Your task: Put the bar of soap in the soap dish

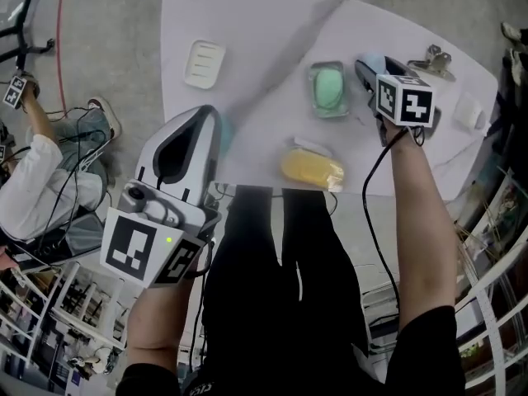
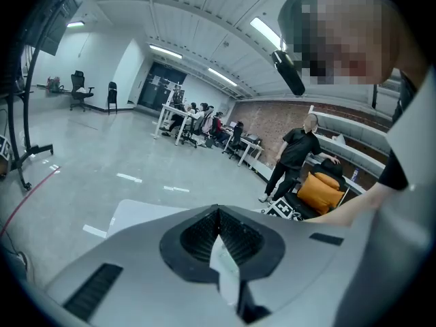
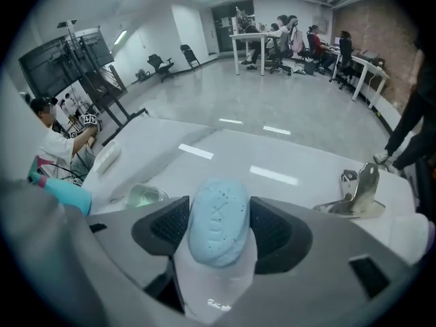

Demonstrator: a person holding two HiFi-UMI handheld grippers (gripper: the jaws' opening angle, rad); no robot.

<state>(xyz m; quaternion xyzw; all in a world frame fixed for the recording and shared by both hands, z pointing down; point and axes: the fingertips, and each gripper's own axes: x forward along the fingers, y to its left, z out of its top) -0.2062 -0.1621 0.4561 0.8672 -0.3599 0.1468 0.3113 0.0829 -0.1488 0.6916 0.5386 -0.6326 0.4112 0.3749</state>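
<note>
Left gripper [image 2: 218,218] sits closest to us, jaws drawn together on nothing, hanging off the near edge of the white tabletop [image 1: 264,23]. Over on the right gripper [image 3: 219,206], the jaws are clamped on the pale blue speckled oval bar of soap [image 3: 216,234], pinched across its narrow sides. We'd call it light, hard and slick, so a firm mid-bar hold looks safest. Its target, the empty cream ridged soap dish [image 1: 205,63], lies well apart at the tabletop's far left.
</note>
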